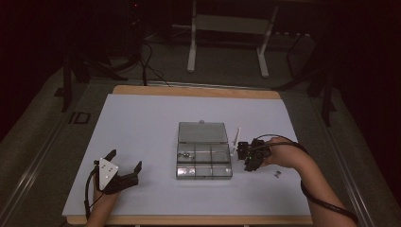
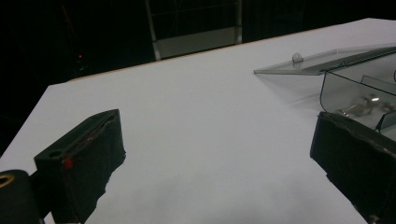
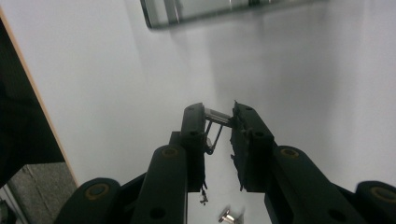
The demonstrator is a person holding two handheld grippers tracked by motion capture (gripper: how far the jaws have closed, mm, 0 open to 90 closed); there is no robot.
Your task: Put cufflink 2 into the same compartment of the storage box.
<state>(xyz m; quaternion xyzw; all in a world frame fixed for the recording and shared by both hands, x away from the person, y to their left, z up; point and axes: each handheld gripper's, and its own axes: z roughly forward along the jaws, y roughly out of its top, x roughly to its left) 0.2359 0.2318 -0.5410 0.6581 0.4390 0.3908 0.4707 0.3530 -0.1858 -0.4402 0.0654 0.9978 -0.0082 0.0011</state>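
A clear plastic compartment box (image 1: 204, 163) sits mid-table with its lid (image 1: 202, 133) folded open at the back; a few small metal parts (image 1: 185, 155) lie in its left cells. Just right of the box, my right gripper (image 1: 247, 157) hangs above the table. Its jaws are shut on a small thin metal part (image 3: 215, 122), which spans the fingertips (image 3: 195, 116). My left gripper (image 1: 126, 160) rests at the front left, jaws wide open with bare white surface between them (image 2: 215, 140). The box (image 2: 359, 88) shows at that view's right edge.
Two small loose metal parts (image 1: 277, 173) lie on the white table cover beside my right wrist, also under the right jaws (image 3: 227, 216). The table's wooden edge (image 1: 198, 91) runs along the back. A white stand (image 1: 227, 42) rises beyond the table.
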